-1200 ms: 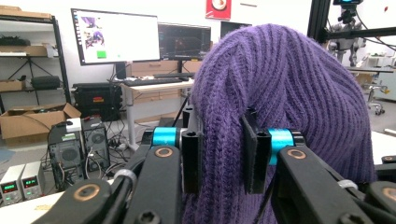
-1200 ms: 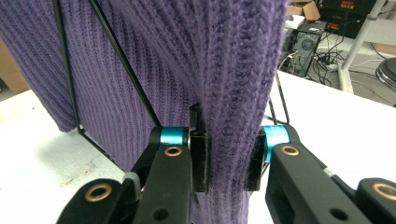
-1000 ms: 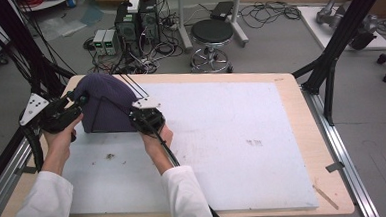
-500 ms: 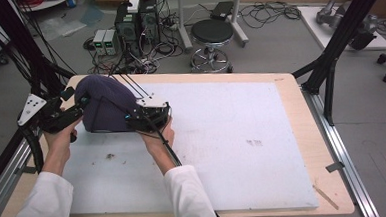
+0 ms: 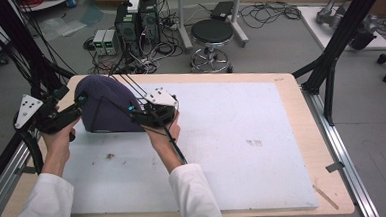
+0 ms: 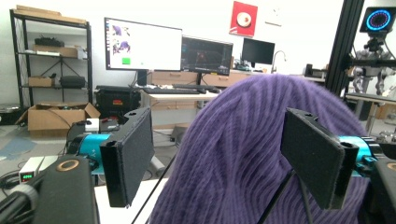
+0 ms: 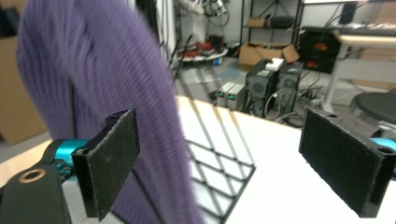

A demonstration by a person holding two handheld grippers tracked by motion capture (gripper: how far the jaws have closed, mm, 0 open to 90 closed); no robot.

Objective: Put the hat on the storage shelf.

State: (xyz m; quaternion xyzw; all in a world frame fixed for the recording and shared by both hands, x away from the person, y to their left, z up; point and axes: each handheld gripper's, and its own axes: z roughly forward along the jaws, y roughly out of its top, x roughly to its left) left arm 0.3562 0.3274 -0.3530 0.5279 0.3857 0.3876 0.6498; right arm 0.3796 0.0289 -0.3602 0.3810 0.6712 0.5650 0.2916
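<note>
two hand-held grippers flank a purple ribbed knit beanie (image 5: 103, 104) that sits domed over a black wire rack (image 7: 219, 175) at the far left of the white surface (image 5: 232, 136). the left hand-held gripper (image 5: 78, 102) and the right hand-held gripper (image 5: 133, 111) both stand with jaws spread wide, gripping nothing. to do this well, i'd close each on the fabric low at the hem, on opposite sides, then pull evenly so the knit doesn't snag the wire.

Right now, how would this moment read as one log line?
purple knit hat on wire stand | left gripper open beside it | right gripper open at hat edge | white mat
</note>
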